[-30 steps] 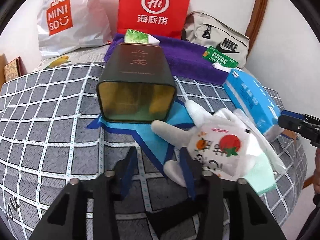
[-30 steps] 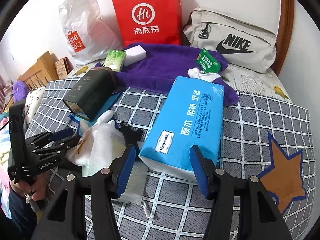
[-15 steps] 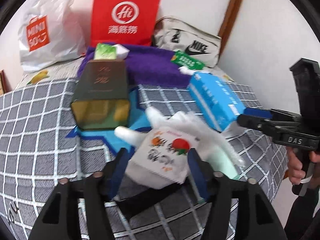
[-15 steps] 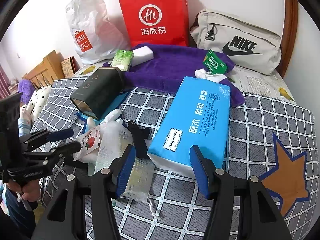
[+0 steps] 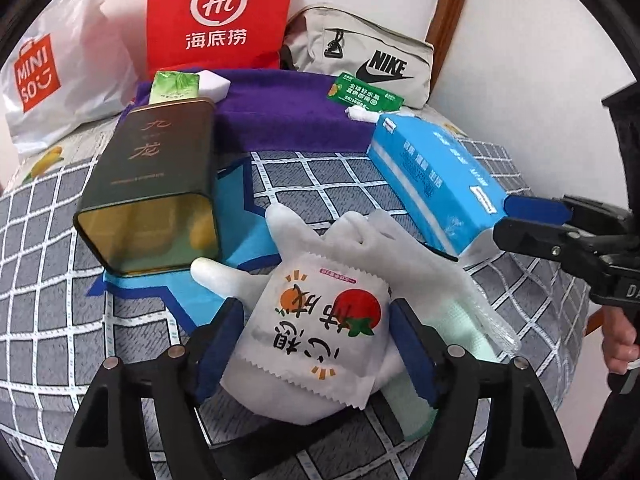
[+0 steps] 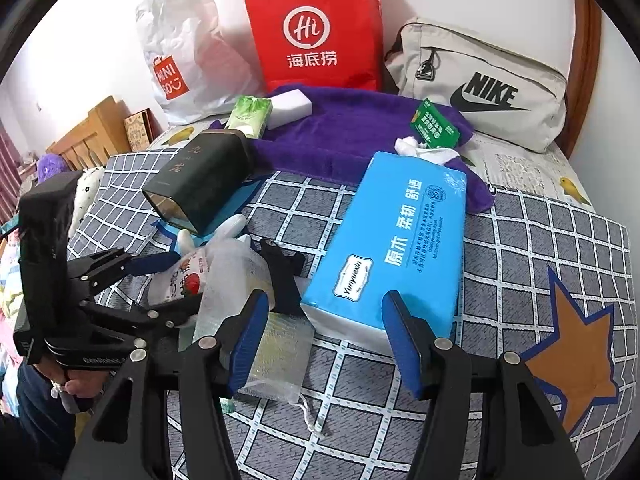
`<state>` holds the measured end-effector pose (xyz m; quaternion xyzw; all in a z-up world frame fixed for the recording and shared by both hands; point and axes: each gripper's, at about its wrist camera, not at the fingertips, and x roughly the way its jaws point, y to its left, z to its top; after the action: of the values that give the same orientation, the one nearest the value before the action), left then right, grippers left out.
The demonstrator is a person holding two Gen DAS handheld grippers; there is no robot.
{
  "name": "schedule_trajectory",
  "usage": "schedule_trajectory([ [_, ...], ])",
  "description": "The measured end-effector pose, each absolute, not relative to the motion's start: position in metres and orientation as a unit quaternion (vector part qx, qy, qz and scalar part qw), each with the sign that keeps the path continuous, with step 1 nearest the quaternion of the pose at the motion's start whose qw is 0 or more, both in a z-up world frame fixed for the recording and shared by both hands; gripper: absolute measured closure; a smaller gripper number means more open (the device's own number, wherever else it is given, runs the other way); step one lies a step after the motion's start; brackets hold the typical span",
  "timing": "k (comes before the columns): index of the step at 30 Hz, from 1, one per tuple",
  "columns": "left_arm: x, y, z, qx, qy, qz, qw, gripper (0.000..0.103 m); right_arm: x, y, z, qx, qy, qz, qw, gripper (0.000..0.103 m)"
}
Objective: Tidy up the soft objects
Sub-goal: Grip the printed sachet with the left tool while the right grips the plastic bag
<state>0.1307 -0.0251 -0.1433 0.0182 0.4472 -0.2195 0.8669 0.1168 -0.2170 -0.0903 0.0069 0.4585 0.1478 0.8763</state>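
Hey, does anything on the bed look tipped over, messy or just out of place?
Yes. The dark green rectangular tin lies on its side with its open mouth facing the camera. A crumpled white tissue spills from the far end of the blue tissue pack, onto the purple towel.

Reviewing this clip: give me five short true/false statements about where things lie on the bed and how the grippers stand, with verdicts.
1. The dark tin lies on its side, its open end toward the left gripper's camera. True.
2. The left gripper has its jaws either side of the white snack packet. True.
3. The right gripper is clamped on the blue tissue pack. False: its jaws are open, at the pack's near end.
4. The red bag lies flat on the bed. False: it stands upright by the wall.
5. The green packet rests on the purple towel. True.
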Motion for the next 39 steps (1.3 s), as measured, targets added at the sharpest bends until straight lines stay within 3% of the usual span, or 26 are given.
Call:
schedule_trajectory([
  [4,0.13,-0.026,-0.142,0.025,0.44,-0.225,0.869,0.032,0.117,-0.215,-0.09,0.005,0.459,0.151,0.875,0.044],
  [9,0.128,-0.024,-0.136,0.031,0.433,-0.227,0.872,0.05,0.114,-0.212,-0.085,0.0,0.456,0.154,0.877,0.044],
  [13,0.126,-0.02,-0.131,0.026,0.427,-0.231,0.874,0.058,0.11,-0.209,-0.08,-0.002,0.451,0.158,0.878,0.044],
  [15,0.124,-0.019,-0.13,0.023,0.425,-0.234,0.874,0.074,0.107,-0.205,-0.078,-0.005,0.449,0.161,0.879,0.044],
  [20,0.123,-0.012,-0.13,0.02,0.422,-0.228,0.878,0.076,0.099,-0.197,-0.075,-0.014,0.444,0.174,0.879,0.044],
  [30,0.124,0.011,-0.12,0.014,0.41,-0.197,0.89,0.095,0.09,-0.186,-0.074,-0.023,0.444,0.186,0.876,0.044],
  [39,0.13,0.018,-0.128,0.005,0.419,-0.183,0.889,0.095,0.088,-0.163,-0.086,-0.035,0.455,0.218,0.863,0.044],
])
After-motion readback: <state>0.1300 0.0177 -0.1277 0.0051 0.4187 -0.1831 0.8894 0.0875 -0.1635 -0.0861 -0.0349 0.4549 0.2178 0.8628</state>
